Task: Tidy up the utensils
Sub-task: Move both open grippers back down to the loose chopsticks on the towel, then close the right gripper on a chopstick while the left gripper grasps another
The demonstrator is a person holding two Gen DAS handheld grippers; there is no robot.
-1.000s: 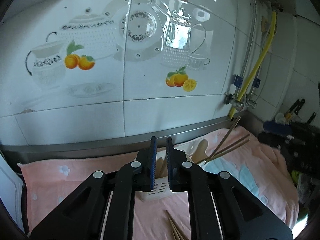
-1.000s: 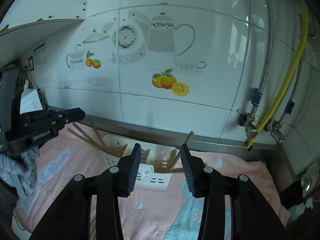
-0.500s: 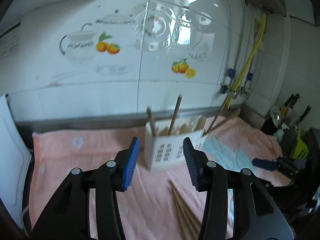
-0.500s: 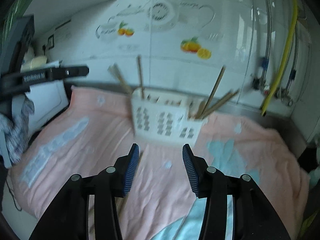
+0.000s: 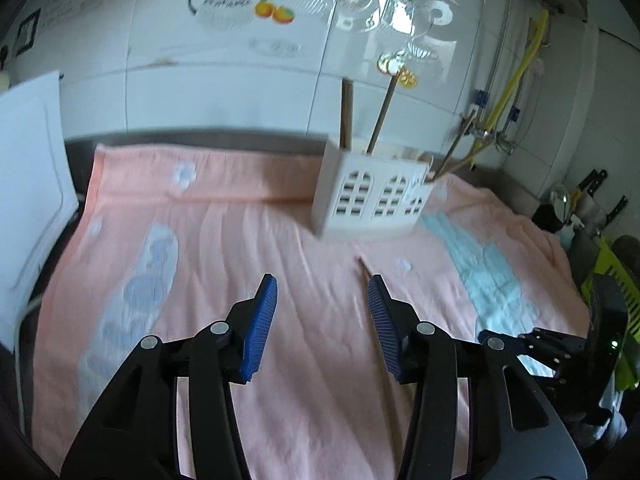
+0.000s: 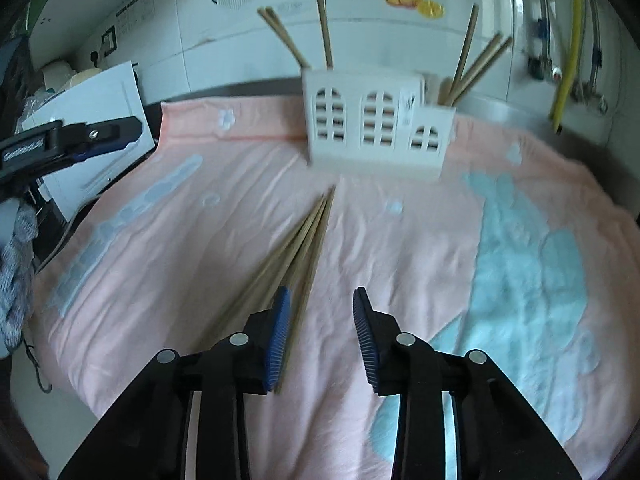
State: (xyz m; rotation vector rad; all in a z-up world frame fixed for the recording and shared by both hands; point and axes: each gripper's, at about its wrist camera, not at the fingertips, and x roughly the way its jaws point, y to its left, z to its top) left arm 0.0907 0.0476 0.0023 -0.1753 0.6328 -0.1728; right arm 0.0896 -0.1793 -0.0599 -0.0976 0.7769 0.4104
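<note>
A white utensil holder with arched slots stands at the back of a pink towel; several wooden chopsticks stick up out of it. A loose bundle of chopsticks lies flat on the towel in front of it. My right gripper hovers low over the near end of that bundle; its jaws are closing with nothing between them, and the bundle passes under the left finger. My left gripper is open and empty above bare towel, left of a chopstick tip.
A white box stands at the towel's left edge. Behind the holder is a tiled wall with a yellow hose and taps. Knives and a green rack sit at the far right.
Both grippers have dropped and drawn back from the holder, which now looks smaller and farther off. The left jaws went from shut to open. The right jaws have narrowed.
</note>
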